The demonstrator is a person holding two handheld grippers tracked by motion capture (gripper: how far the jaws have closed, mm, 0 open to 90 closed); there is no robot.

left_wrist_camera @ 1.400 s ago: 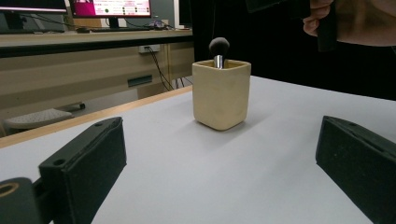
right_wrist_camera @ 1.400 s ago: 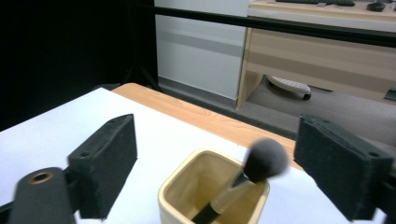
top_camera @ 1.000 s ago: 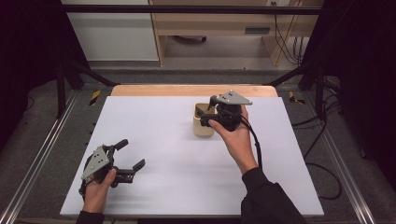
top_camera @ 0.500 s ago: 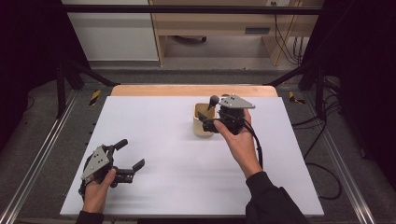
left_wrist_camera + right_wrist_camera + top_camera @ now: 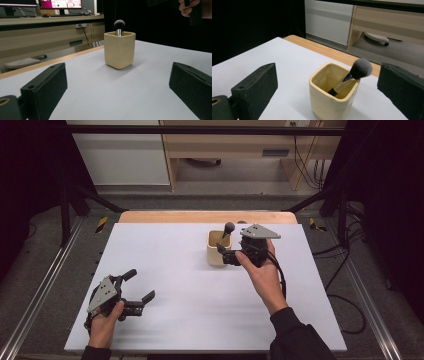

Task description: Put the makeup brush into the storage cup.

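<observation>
Standing upright toward the far side of the white table [image 5: 175, 270], a cream square-sided ceramic cup [image 5: 218, 249] holds a makeup brush [image 5: 226, 233] with a dark fluffy head. In the right gripper view the brush leans against the cup's far rim, its handle down inside the cup and its bristle head above and just past the rim.

The right gripper [image 5: 226, 255] is held just beside the cup, on the side away from the left gripper, with the person's right hand [image 5: 261, 272] wrapped around its body. Its jaws are spread wide and hold nothing. In the right gripper view the cup sits between the two black jaws but a little ahead of them, touching neither. From the high view I cannot tell whether the jaw tips touch the cup's wall.

The left gripper [image 5: 139, 288] lies well apart from the cup, near the table's near edge, in the person's left hand [image 5: 103, 327]. Its jaws are also spread wide with nothing between them. In the left gripper view they point toward the cup, which stands farther off on the bare table, with the brush head rising above its rim.

A strip of wooden tabletop [image 5: 200, 216] shows beyond the cup, past the white surface's far edge.
</observation>
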